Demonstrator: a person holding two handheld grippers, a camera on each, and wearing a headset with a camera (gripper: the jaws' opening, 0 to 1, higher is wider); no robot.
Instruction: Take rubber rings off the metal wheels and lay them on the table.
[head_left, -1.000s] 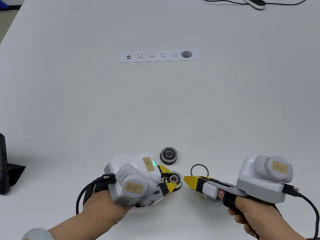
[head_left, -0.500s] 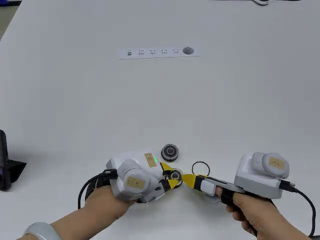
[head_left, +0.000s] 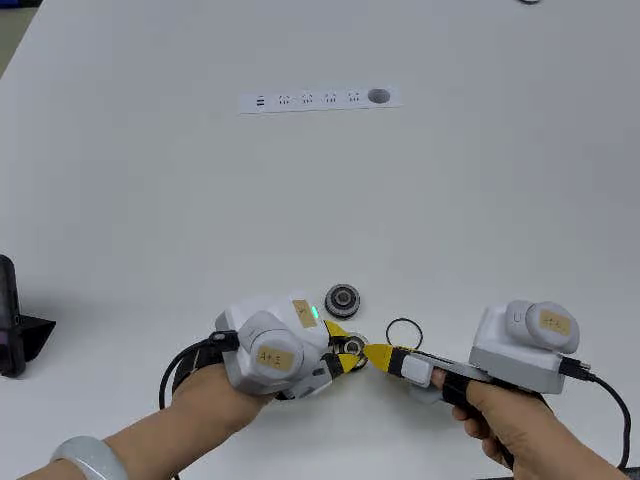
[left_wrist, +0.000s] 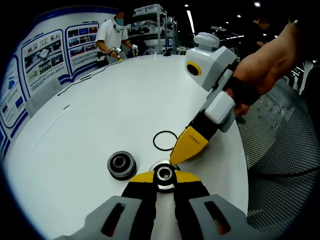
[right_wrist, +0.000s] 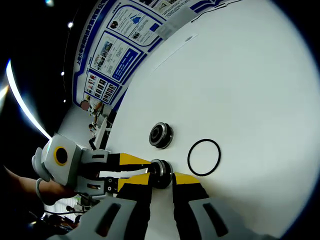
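Left gripper clamps a small metal wheel between narrow-set yellow tips, low at the white table, apparently to steady it while the other tool works its rim. Right gripper meets the same wheel from the opposite side, jaws close-set about its edge; whether they pinch anything cannot be told. One loose rubber ring lies flat just beside them, presumably laid down as the task asks. A second wheel, dark-rimmed, rests near, likely awaiting stripping.
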